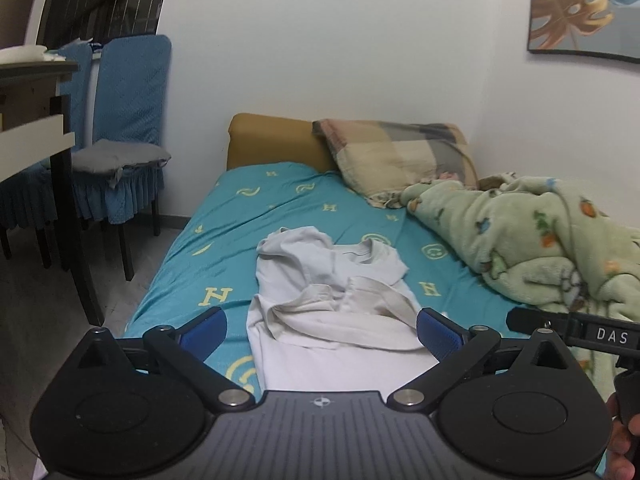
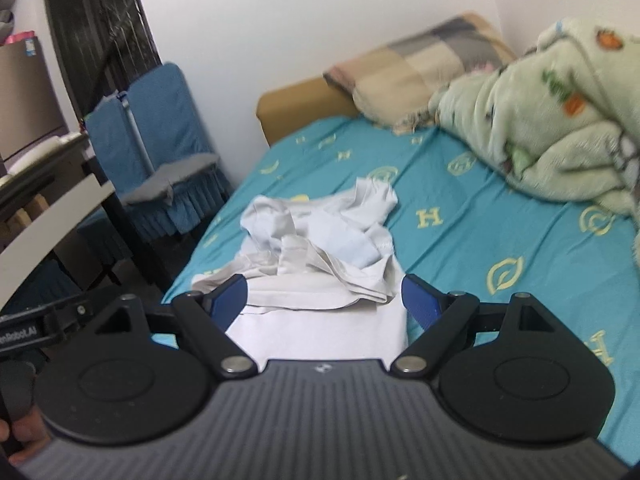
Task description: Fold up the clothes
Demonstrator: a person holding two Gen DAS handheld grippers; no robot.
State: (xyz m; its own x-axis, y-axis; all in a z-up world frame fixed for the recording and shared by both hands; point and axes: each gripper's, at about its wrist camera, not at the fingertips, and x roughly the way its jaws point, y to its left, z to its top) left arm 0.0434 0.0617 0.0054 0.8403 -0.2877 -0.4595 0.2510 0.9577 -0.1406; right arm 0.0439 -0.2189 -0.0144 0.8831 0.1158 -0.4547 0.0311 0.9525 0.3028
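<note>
My left gripper (image 1: pixel 322 332) and right gripper (image 2: pixel 325 300) hover spread wide and empty above a crumpled white T-shirt (image 1: pixel 328 300), which lies bunched on the teal-sheeted bed (image 1: pixel 224 240). A green fleece blanket (image 1: pixel 540 240) is heaped to the shirt's right, near a checked pillow (image 1: pixel 400 156); blue-covered chairs (image 1: pixel 128 120) stand beside the bed.

Open teal sheet (image 1: pixel 224 240) left of the crumpled white shirt (image 1: pixel 328 300), clear to the bed's edge. More bare sheet right of the shirt, hemmed in by the heaped green blanket (image 1: pixel 532 240). Beyond the shirt, free sheet up to the plaid pillow (image 1: pixel 400 156). Off the left edge, blue chairs (image 1: pixel 128 128) and a dark desk (image 1: pixel 36 92) crowding the floor.
</note>
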